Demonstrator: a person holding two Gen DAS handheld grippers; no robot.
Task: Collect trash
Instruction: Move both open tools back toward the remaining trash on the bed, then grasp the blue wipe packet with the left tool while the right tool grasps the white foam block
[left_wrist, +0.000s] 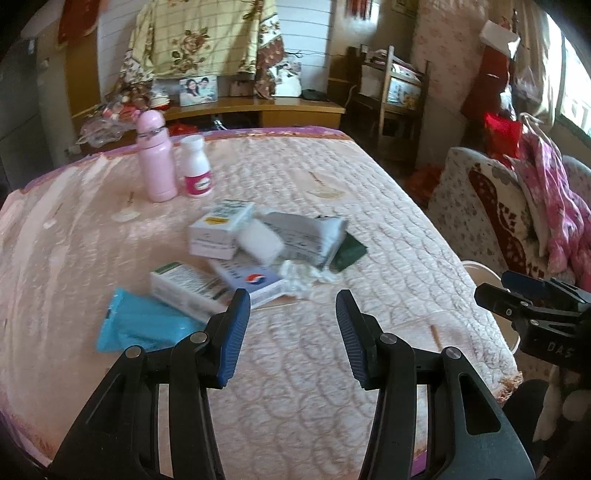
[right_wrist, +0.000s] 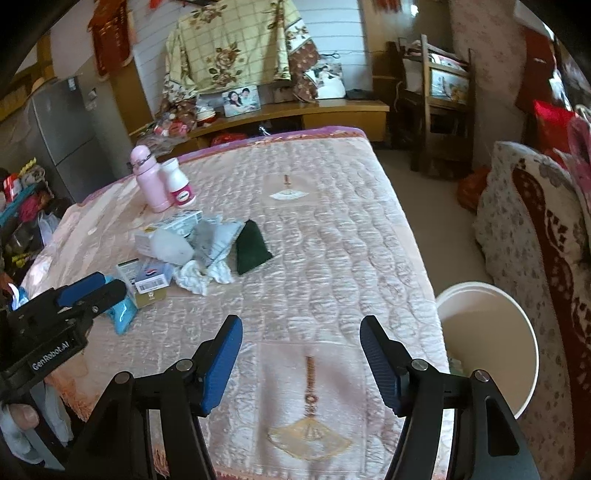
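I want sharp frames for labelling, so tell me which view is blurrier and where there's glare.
Left wrist view: motion blur smears the boxes and blue packet; window blown out. Right wrist view: sharper, crumpled tissue readable; fisheye bends the table edges in both.

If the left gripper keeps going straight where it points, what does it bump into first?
Probably the bed cover: the left gripper points down at a bare patch, jaws open and empty. The crumpled tissue lies just beyond, so it might meet that instead; depth is hard to judge here.
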